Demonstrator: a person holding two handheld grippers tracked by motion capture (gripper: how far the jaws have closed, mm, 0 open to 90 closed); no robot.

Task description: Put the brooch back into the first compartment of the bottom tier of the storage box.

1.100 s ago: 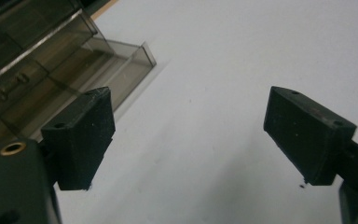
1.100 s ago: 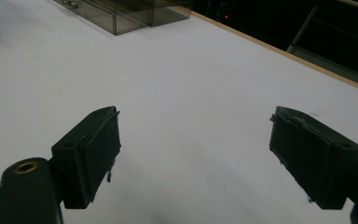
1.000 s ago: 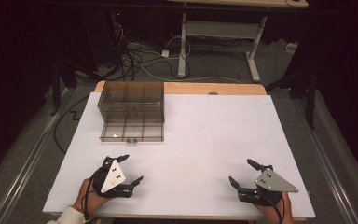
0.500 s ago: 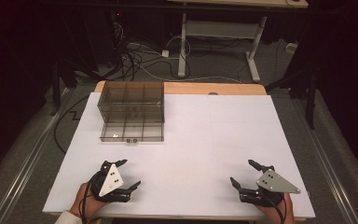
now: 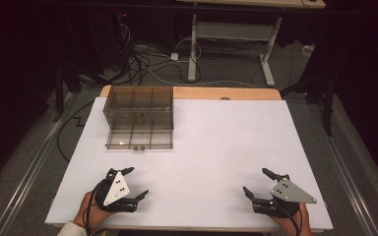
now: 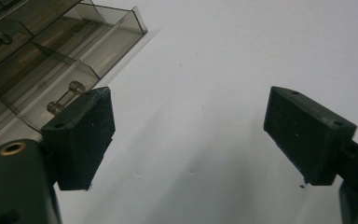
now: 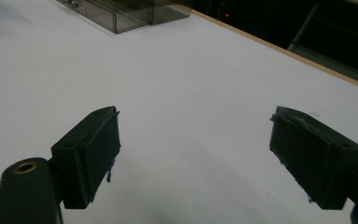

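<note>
Hovering low over the white table (image 5: 216,147) at the bottom of the high view, both tools empty — left gripper (image 5: 131,183) at lower left, right gripper (image 5: 260,183) at lower right, well apart from each other. Jaws of both spread wide, nothing between them; same story in the left gripper view and the right gripper view, with bare white surface showing in each gap.

Sitting in the upper left of the table, toward its far edge: a smoky see-through drawer box (image 5: 139,117), split into compartments. Lower drawer (image 5: 139,137) apparently pulled forward of the body above it, small metal handle (image 6: 66,97) showing at mid-left of the left gripper view, just past the left jaw. Something small and pale in the front left compartment of that drawer — too tiny to name. Box corner also visible at the top of the right gripper view (image 7: 121,14), far off.

Judging from this: hardly begun, or at a pause between steps. No contact with the box, nothing carried, nothing else loose on the table to fetch. Left gripper nearest and pointed roughly toward the drawer, so likely next to reach forward for that handle — whether to push shut or pull further, impossible to tell. Right gripper idle, far from the work.
</note>
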